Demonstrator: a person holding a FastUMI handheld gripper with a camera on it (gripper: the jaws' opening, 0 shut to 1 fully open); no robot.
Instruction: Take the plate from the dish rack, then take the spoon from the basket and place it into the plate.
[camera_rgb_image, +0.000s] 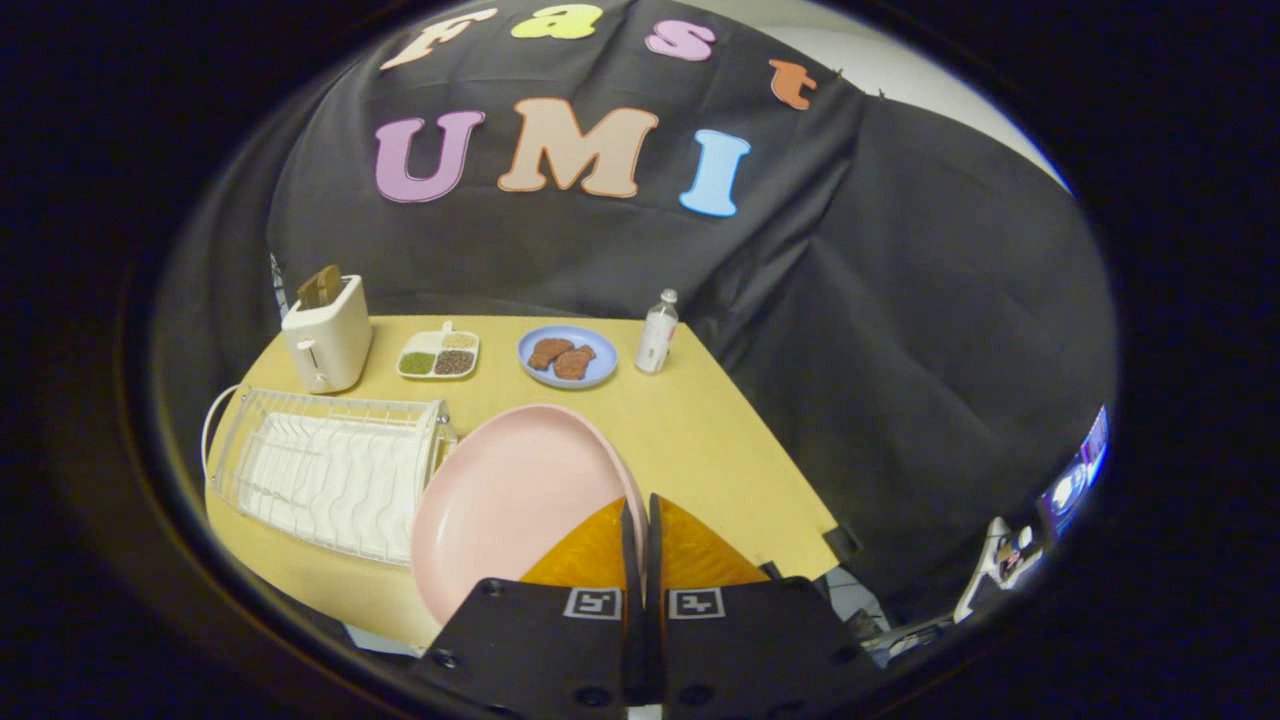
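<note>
At the bottom centre of the frame the gripper (640, 520) has its fingers (629, 545) drawn almost together, with only a thin dark slit between them, and the rim of the pink plate (505, 500) is pinched in that slit. Both fingers press on the rim, so the plate is held and tilted up on edge, its hollow face turned toward the lower left. It hangs over the near part of the counter (700, 440), just right of the dish rack (325, 465).

The white wire dish rack sits at the lower left of the frame on the counter, with its slots bare. Its right end lies just beside the plate's left edge.

Further back, in the left middle of the frame, a cream toaster (328, 335) stands with a slice of bread (320, 286) poking out of the top. To its right lies a small divided tray (438, 354) with green, pale and brown fillings. Next, near the centre, is a blue plate (567, 357) carrying two brown pieces of food (561, 357). Right of that stands a small clear bottle (657, 333) with a white label, upright at the far corner of the counter.

Behind it all hangs the black cloth wall (900, 300). The spoon and the basket cannot be made out here.
</note>
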